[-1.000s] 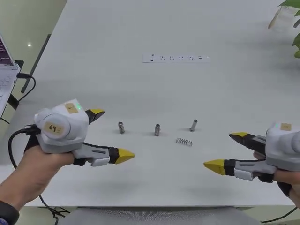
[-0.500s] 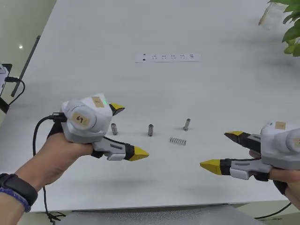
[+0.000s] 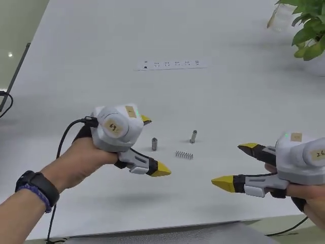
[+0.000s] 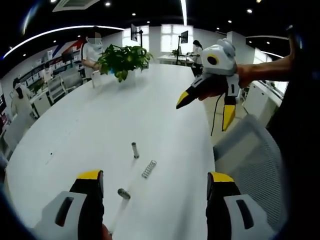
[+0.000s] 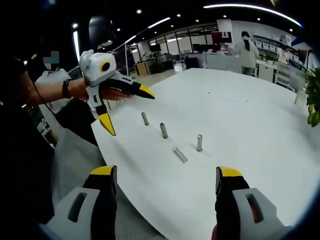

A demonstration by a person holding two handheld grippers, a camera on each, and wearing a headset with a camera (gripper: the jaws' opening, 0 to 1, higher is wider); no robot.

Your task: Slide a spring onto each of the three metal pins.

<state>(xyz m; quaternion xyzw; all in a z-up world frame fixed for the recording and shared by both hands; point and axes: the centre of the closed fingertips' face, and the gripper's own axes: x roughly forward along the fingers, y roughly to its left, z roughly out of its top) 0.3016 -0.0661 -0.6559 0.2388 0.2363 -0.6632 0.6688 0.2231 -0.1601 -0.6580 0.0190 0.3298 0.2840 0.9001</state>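
Note:
Three short metal pins stand in a row on the white table. In the right gripper view they are the left pin, the middle pin and the right pin. The two on the left look ribbed, as if coiled; the right one looks smooth. A loose spring lies flat just in front of the right pin. My left gripper hovers open beside the middle pin and hides the left one. My right gripper is open and holds nothing, to the right of the spring.
A white power strip lies further back on the table. A potted plant stands at the far right corner. The table's front edge runs just below both hands, and a black cable trails from the left gripper.
My left gripper has moved right and forward to the pins and now covers the left one. The right gripper has barely moved. The head camera has shifted too.

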